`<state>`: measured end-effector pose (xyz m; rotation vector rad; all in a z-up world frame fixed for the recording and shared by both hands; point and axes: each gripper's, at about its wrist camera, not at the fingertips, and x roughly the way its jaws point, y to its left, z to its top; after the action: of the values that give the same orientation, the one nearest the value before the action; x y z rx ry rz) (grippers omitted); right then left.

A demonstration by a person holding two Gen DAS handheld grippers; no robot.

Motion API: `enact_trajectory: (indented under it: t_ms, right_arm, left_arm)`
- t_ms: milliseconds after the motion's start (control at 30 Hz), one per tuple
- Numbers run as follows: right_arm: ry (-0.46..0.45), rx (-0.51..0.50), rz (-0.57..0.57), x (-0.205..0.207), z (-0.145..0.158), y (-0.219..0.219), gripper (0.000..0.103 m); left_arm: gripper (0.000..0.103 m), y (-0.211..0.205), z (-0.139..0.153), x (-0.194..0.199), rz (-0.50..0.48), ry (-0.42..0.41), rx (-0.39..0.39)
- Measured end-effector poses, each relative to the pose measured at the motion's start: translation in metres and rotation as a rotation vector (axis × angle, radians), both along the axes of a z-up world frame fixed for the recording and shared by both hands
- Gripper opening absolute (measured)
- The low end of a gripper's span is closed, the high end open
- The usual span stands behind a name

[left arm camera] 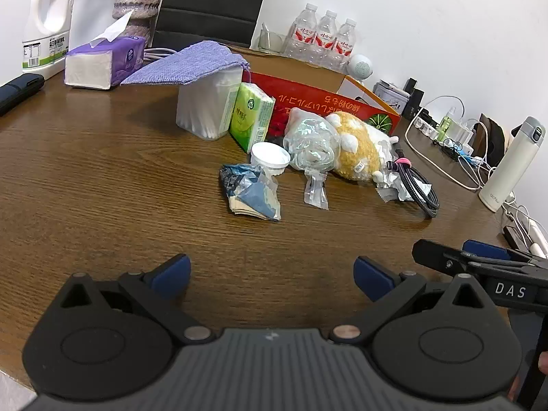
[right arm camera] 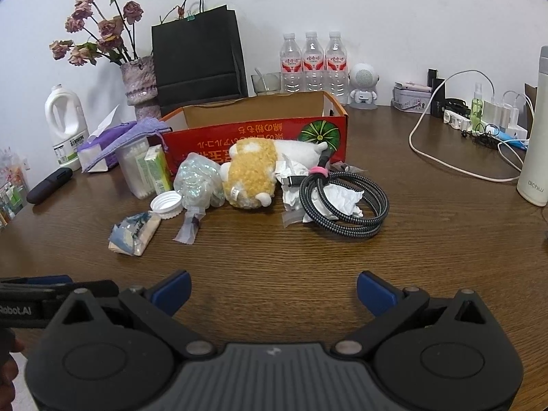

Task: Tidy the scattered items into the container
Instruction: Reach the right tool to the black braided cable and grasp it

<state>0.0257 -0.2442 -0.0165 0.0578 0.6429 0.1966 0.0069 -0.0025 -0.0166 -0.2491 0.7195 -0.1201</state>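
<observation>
Step now: the start of the job, by the look of it; nothing is picked up yet
Left gripper [left arm camera: 272, 275]: its blue fingers [left arm camera: 171, 274] are wide apart with nothing between them, hanging over bare table [left arm camera: 102, 171], near the pile but not at it
Right gripper [right arm camera: 274, 289]: its fingers are wide apart and hold nothing too
Box [right arm camera: 253, 130]: red and orange cardboard, open on top, right behind the pile; from here I cannot tell if anything is in it
Pile: a yellow and white soft toy [right arm camera: 255, 171], a crumpled clear bag [right arm camera: 198, 179] touching it, a white cap [right arm camera: 166, 204], a blue packet [right arm camera: 133, 233], a coiled black cable [right arm camera: 346, 202] with white paper [right arm camera: 337, 202] inside the loop
By the box's left end: a tub of cotton buds [left arm camera: 205, 106] and a green tissue pack [left arm camera: 251, 116]
Next move: I think one gripper should go forward and down to the closest thing, like the blue packet or the cable, then close on it and lift it over the box wall
Watch out: the toy, bag and cap are very close together, so one could get pushed
</observation>
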Motion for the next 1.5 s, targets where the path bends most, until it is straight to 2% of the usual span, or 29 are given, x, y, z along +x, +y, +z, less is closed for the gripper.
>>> enact_trajectory:
  t_ms: [300, 567, 867, 1033, 1233, 1333, 1400, 1433, 1500]
  right_arm:
    - [0.004, -0.016, -0.015, 0.013, -0.004, -0.007, 0.103]
    - [-0.013, -0.064, -0.047, 0.045, -0.003, -0.021, 0.103]
    - [-0.04, -0.133, -0.001, 0.076, -0.002, -0.018, 0.103]
    - [0.004, -0.099, -0.004, 0.1, -0.005, -0.03, 0.103]
    - [0.083, -0.01, 0.003, 0.129, -0.014, -0.047, 0.103]
    - [0.087, -0.01, -0.003, 0.135, -0.018, -0.047, 0.103]
    - [0.08, -0.011, 0.004, 0.134, -0.019, -0.046, 0.102]
    - [0.074, -0.013, 0.011, 0.132, -0.019, -0.045, 0.098]
    - [0.061, -0.028, 0.014, 0.129, -0.019, -0.044, 0.092]
  left_arm:
    - [0.103, -0.001, 0.0, 0.013, 0.009, -0.004, 0.027]
    - [0.103, 0.003, 0.001, 0.042, 0.013, 0.018, 0.025]
    - [0.103, -0.005, -0.002, 0.061, 0.018, 0.016, 0.081]
    - [0.099, -0.004, -0.002, 0.069, 0.036, 0.011, 0.101]
    - [0.085, -0.004, -0.003, 0.072, 0.047, -0.017, 0.14]
    - [0.076, -0.003, -0.003, 0.071, 0.053, -0.028, 0.146]
    - [0.062, -0.002, -0.003, 0.069, 0.056, -0.041, 0.153]
    - [0.06, -0.001, -0.003, 0.068, 0.058, -0.047, 0.157]
    - [0.048, -0.001, -0.004, 0.069, 0.049, -0.059, 0.165]
